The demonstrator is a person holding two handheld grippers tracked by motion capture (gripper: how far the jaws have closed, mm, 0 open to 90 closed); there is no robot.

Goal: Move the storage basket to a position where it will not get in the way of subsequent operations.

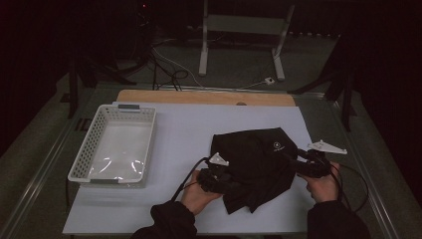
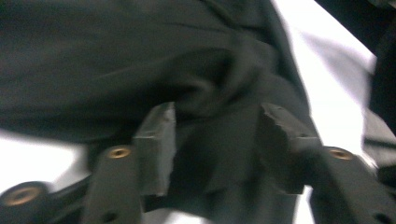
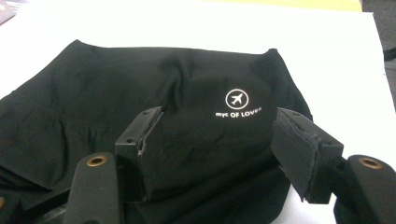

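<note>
A black garment (image 1: 254,159) lies crumpled on the white sheet (image 1: 179,129), right of centre, with a small white plane logo (image 3: 236,99) on its upper fold. My left gripper (image 1: 234,185) is at the garment's near left edge. In the left gripper view its jaws stand apart with a fold of the black garment (image 2: 140,56) lying loose between the pads (image 2: 156,140). My right gripper (image 1: 291,160) is at the garment's right edge. In the right gripper view, the right gripper (image 3: 219,144) has its jaws spread wide over the garment (image 3: 93,107), just below the logo, without pinching it.
A white plastic basket (image 1: 79,164) stands on the left part of the sheet, lined with clear film. A wooden board edge (image 1: 199,97) runs along the far side. Beyond the table are cables and a white stand (image 1: 204,50) on the floor.
</note>
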